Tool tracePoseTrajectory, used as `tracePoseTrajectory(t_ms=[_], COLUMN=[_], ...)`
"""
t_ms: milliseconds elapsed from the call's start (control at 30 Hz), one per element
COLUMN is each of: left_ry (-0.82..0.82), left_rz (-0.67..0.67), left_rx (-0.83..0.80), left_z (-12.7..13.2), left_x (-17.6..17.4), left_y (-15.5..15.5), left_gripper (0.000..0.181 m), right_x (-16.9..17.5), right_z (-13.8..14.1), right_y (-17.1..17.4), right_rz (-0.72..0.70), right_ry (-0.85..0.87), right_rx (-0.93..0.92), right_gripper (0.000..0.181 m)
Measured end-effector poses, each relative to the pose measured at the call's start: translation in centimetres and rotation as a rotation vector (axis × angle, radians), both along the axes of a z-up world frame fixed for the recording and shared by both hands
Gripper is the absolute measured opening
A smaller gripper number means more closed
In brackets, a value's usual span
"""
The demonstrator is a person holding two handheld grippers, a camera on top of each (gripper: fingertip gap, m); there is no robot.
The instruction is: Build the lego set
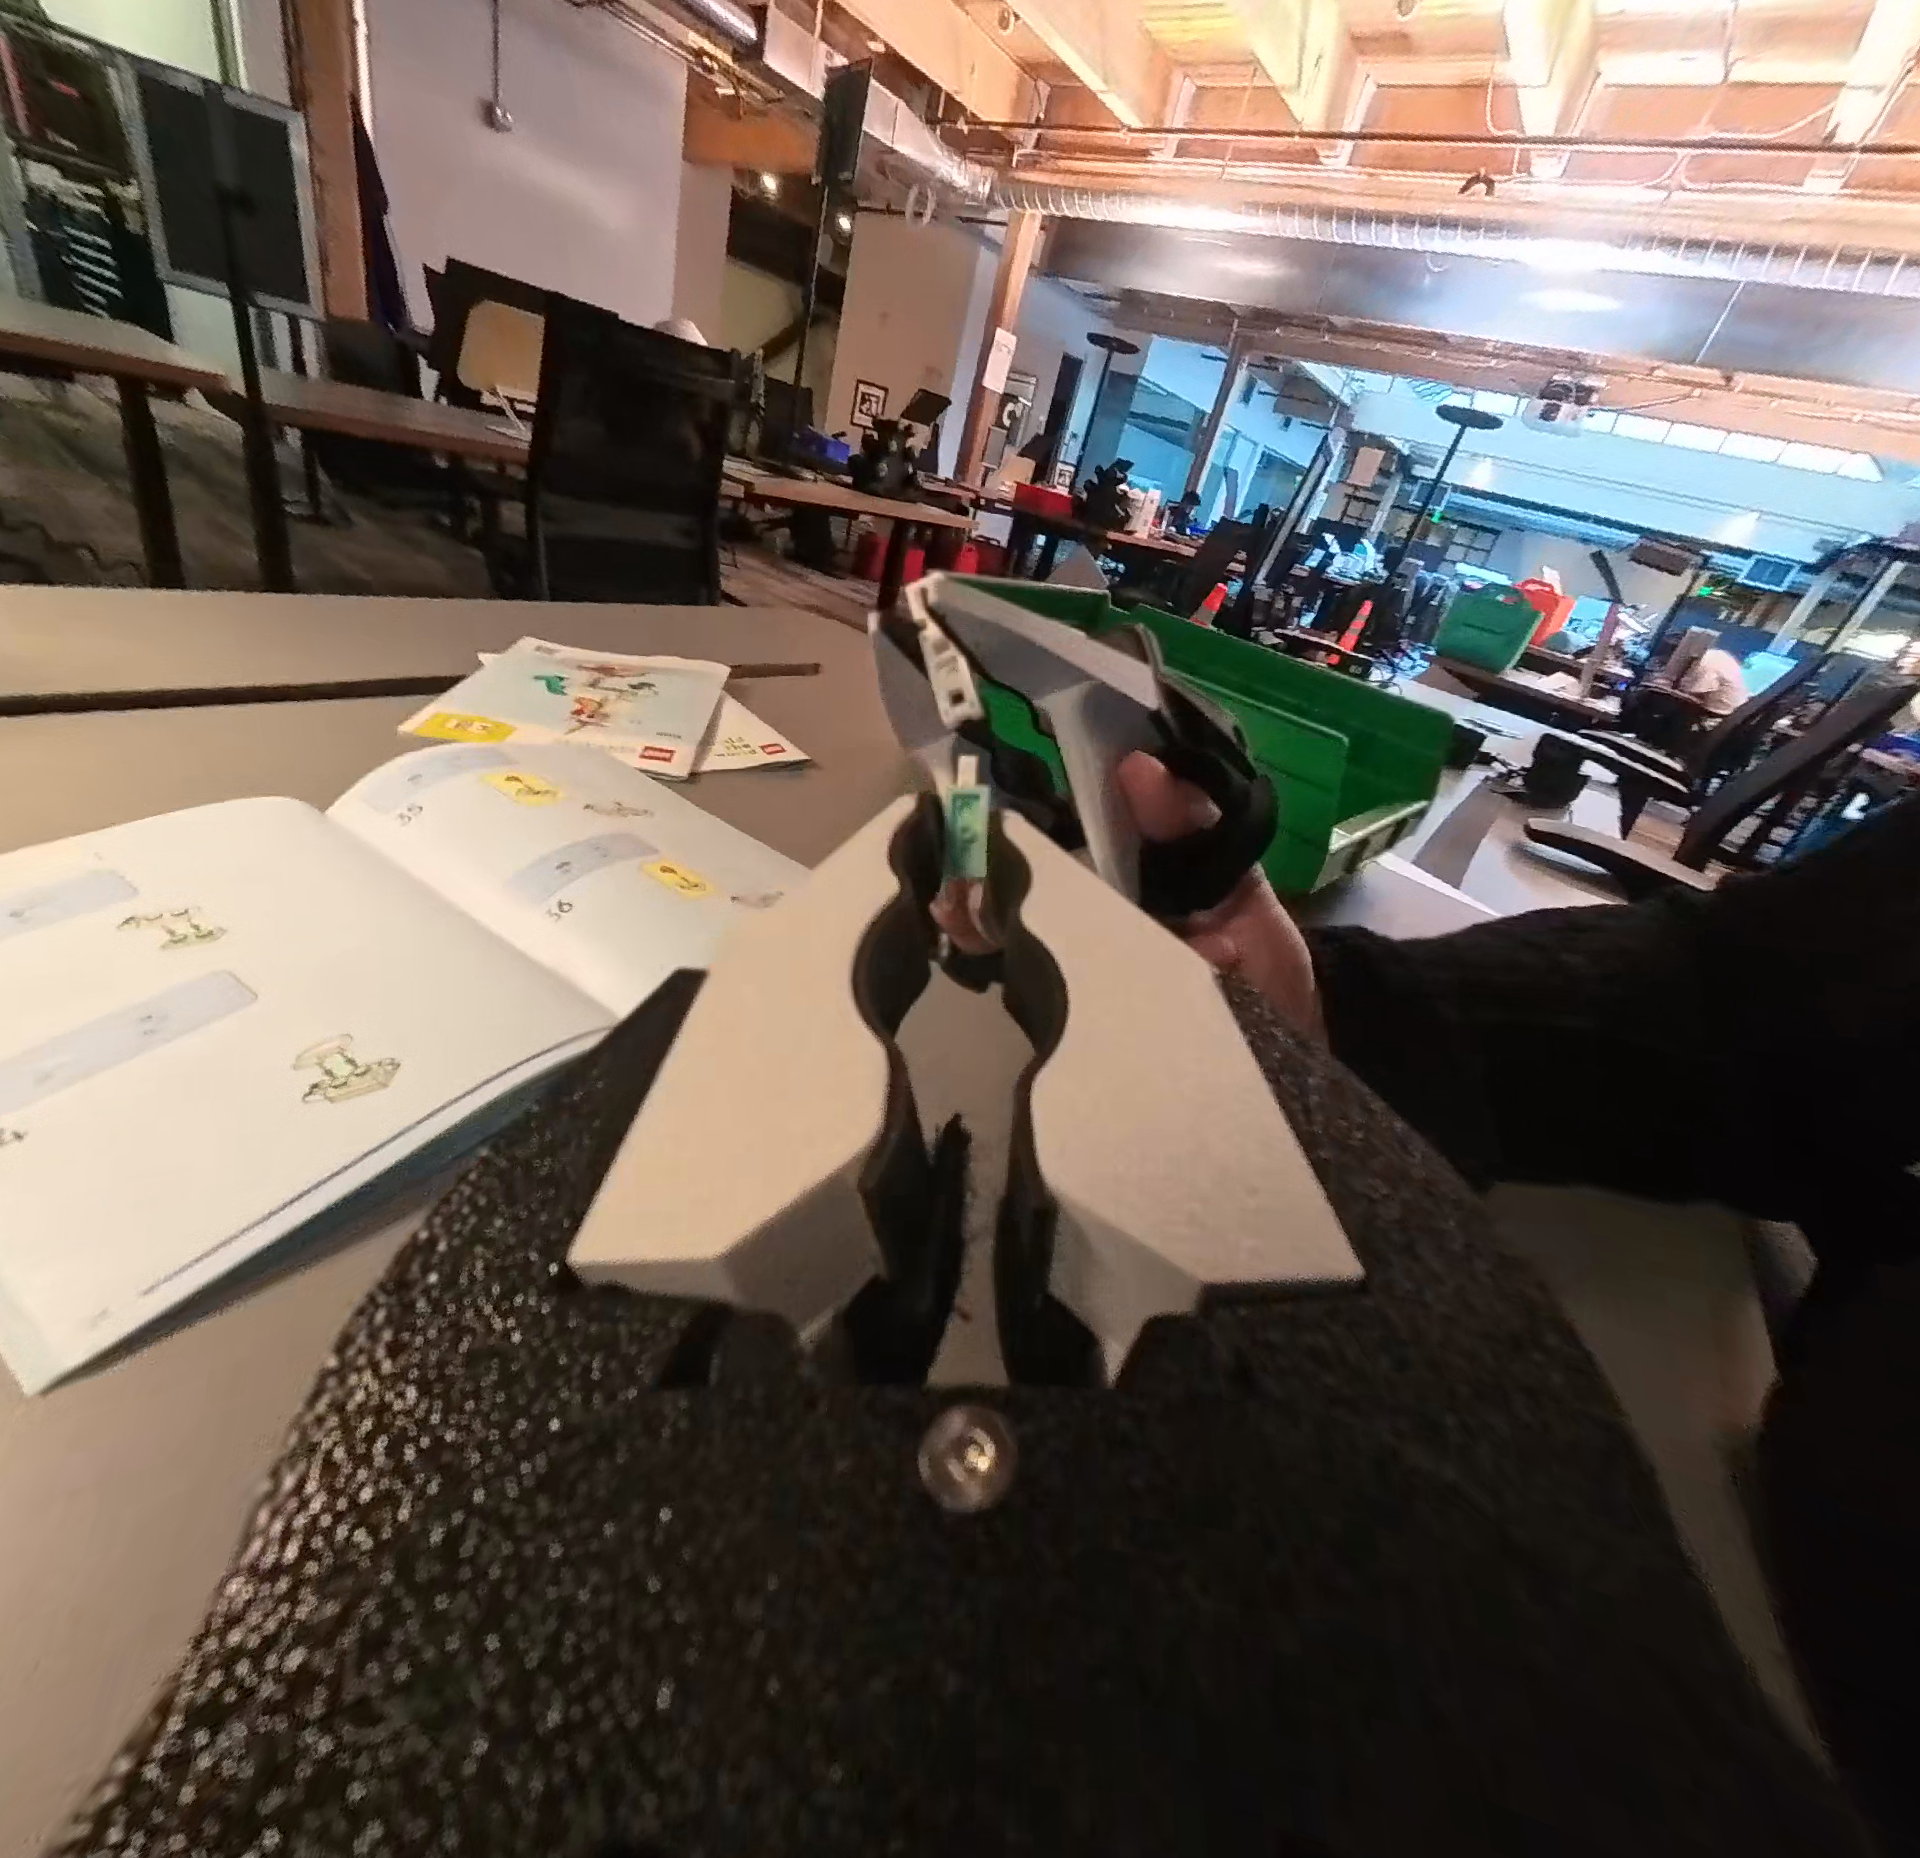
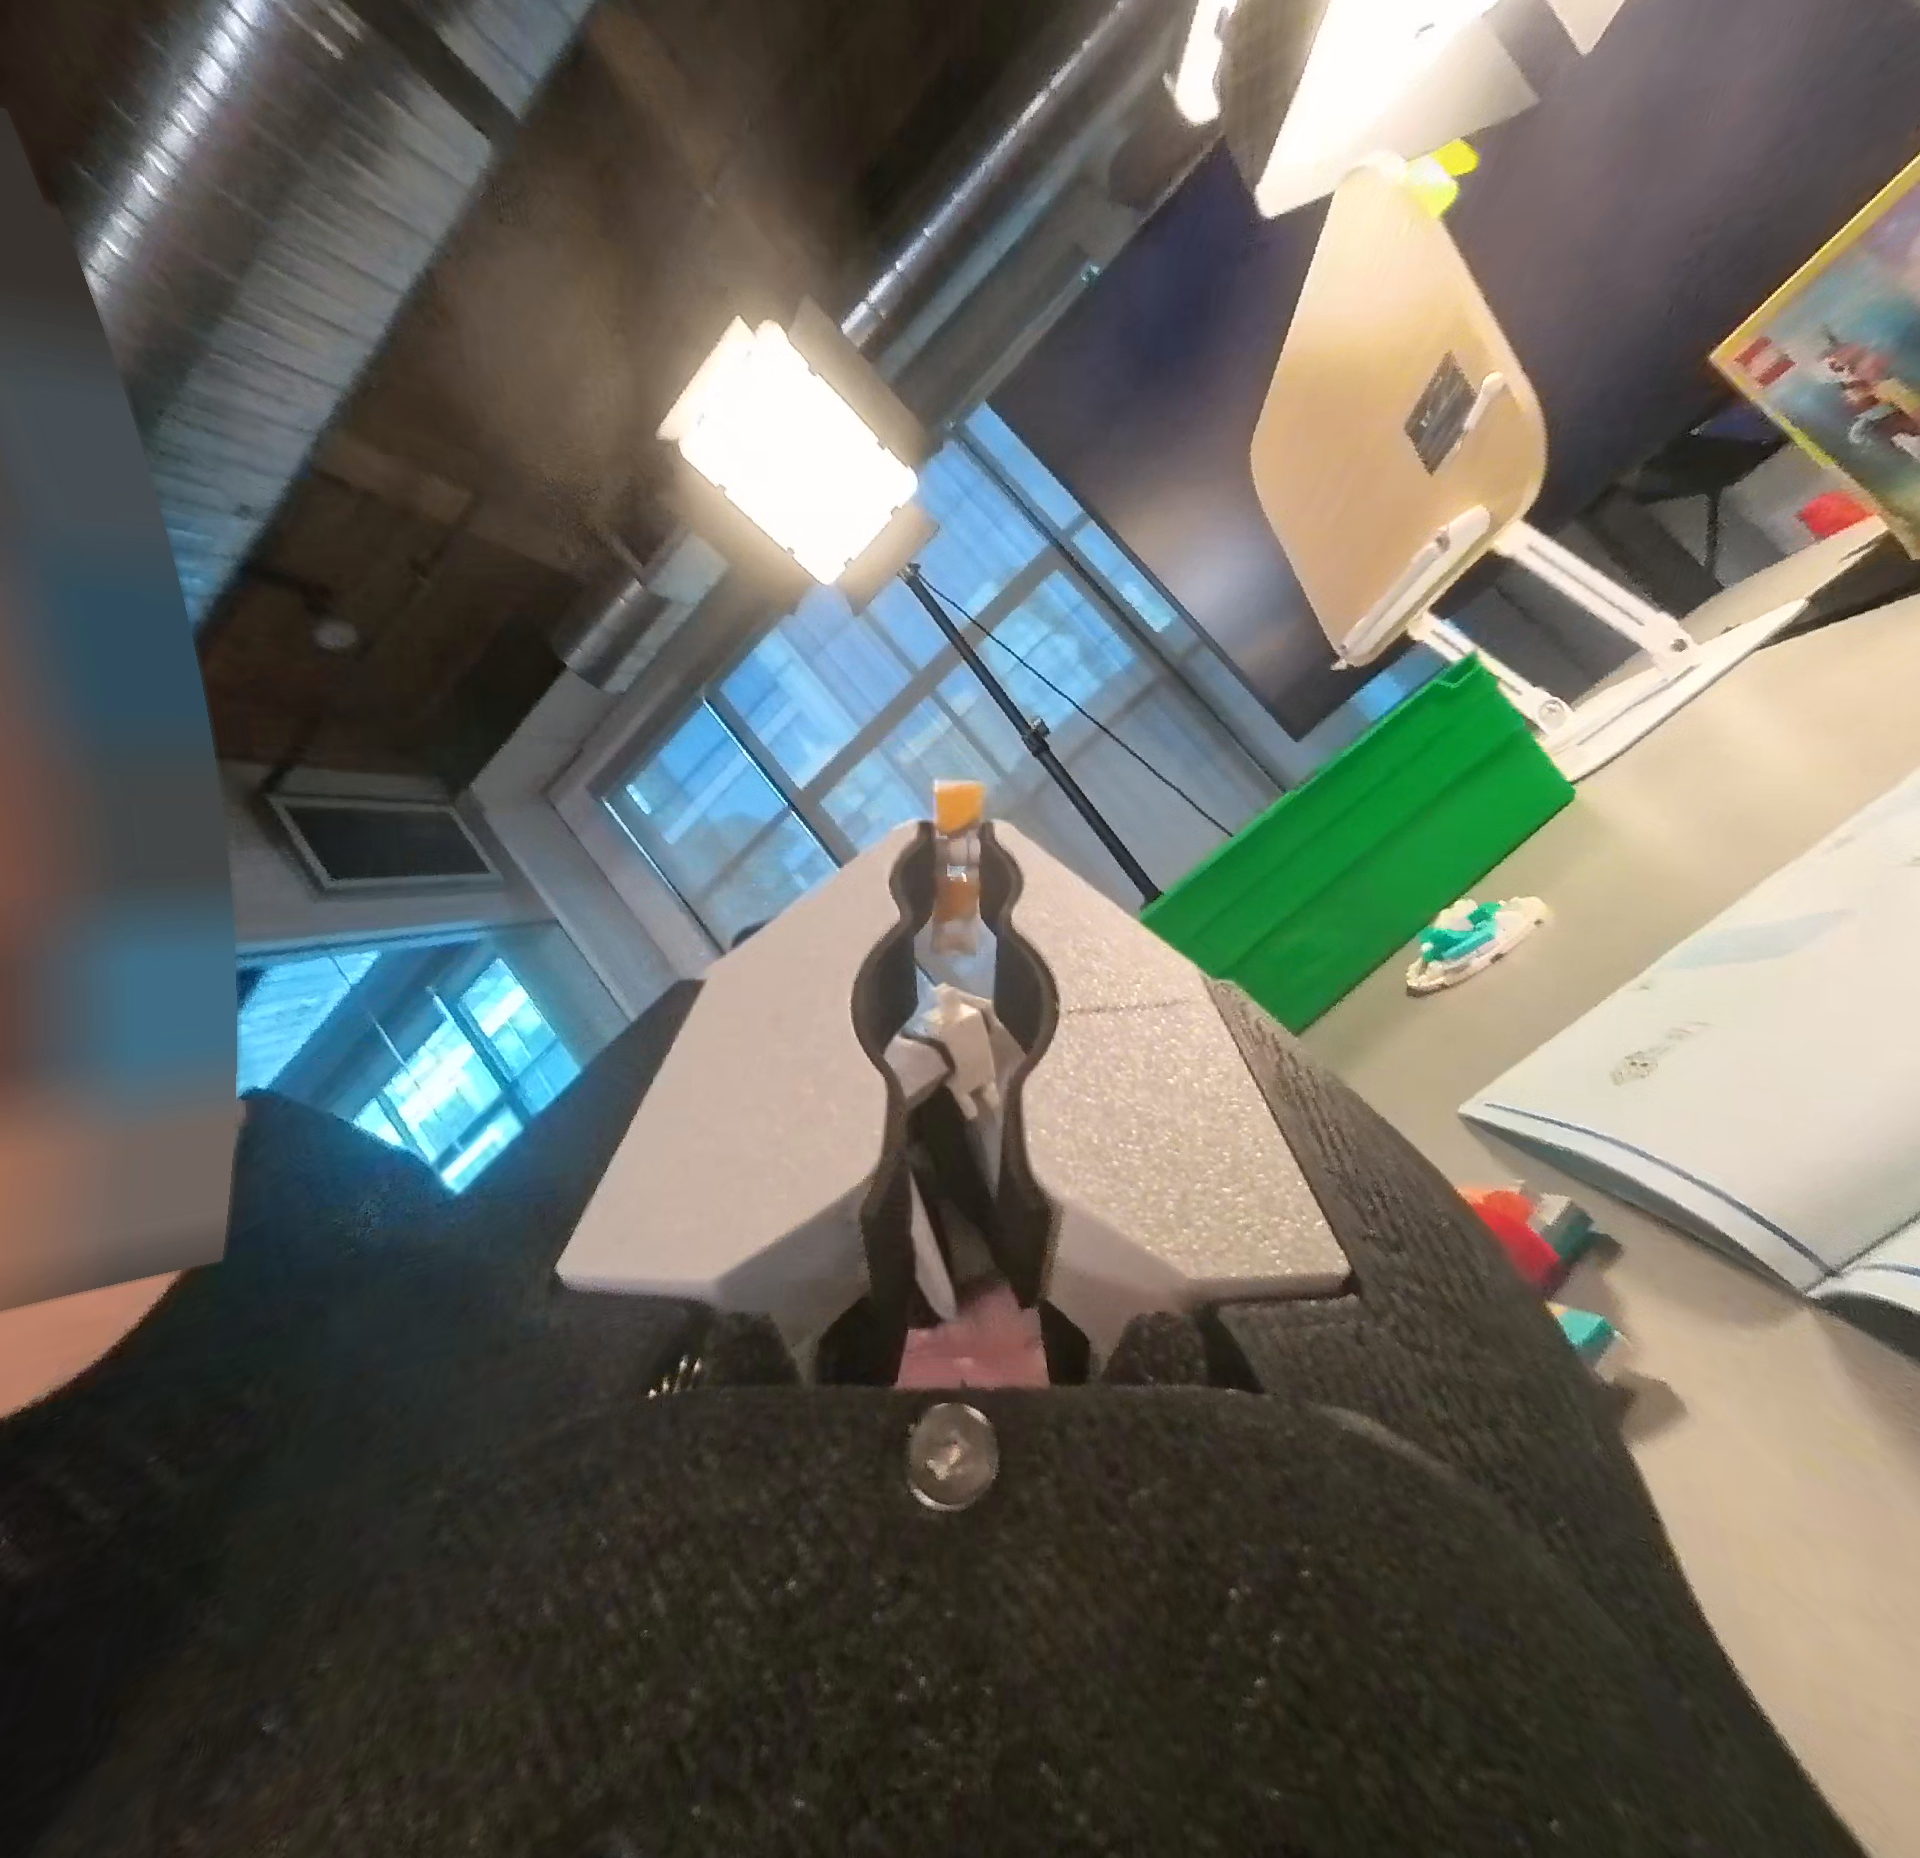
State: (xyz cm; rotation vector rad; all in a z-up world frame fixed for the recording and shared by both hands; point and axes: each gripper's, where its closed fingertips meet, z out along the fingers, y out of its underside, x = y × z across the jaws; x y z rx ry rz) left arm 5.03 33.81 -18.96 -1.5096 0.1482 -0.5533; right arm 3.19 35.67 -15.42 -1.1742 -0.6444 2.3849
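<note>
My left gripper (image 1: 954, 821) is shut on a small green and white lego piece (image 1: 966, 844), held above the table. My right gripper (image 1: 935, 665) comes in from the upper right in the left wrist view, held by a hand in a black sleeve, with its tips just above the left gripper's piece. In the right wrist view my right gripper (image 2: 956, 837) is shut on a small orange and white lego piece (image 2: 956, 878) that sticks out past the tips. Whether the two pieces touch I cannot tell. A small teal and white lego build (image 2: 1475, 941) sits on the grey table (image 2: 1662, 821).
An open instruction booklet (image 1: 312, 935) lies at the left, with two closed booklets (image 1: 582, 712) behind it. A green bin (image 1: 1309, 759) stands at the back right. Loose red and teal bricks (image 2: 1527, 1226) lie by the booklet (image 2: 1766, 1029). A lego box (image 2: 1849, 385) stands far right.
</note>
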Motion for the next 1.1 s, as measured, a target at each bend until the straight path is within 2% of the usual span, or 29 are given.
tracePoseTrajectory(t_ms=[100,300,533,1100], left_ry=[-0.027,-0.087,-0.158,-0.166], left_rz=[-0.016,-0.074,-0.072,-0.086], left_rx=[-0.032,-0.032,0.005,-0.003], left_z=[-0.7,-0.4,0.3,0.1], left_x=[0.2,0.8,0.1,0.2], left_y=[0.2,0.1,-0.3,-0.3], left_gripper=[0.005,0.006,0.006,0.006], right_x=[-0.4,-0.7,-0.7,-0.7], right_z=[-0.4,-0.7,-0.8,-0.6], right_y=[-0.3,-0.9,-1.2,-1.5], right_rz=[0.024,0.062,0.067,0.058], right_ry=[-0.027,-0.041,-0.043,-0.025], right_rx=[-0.010,-0.015,0.010,0.002], right_gripper=[0.005,0.006,0.005,0.006])
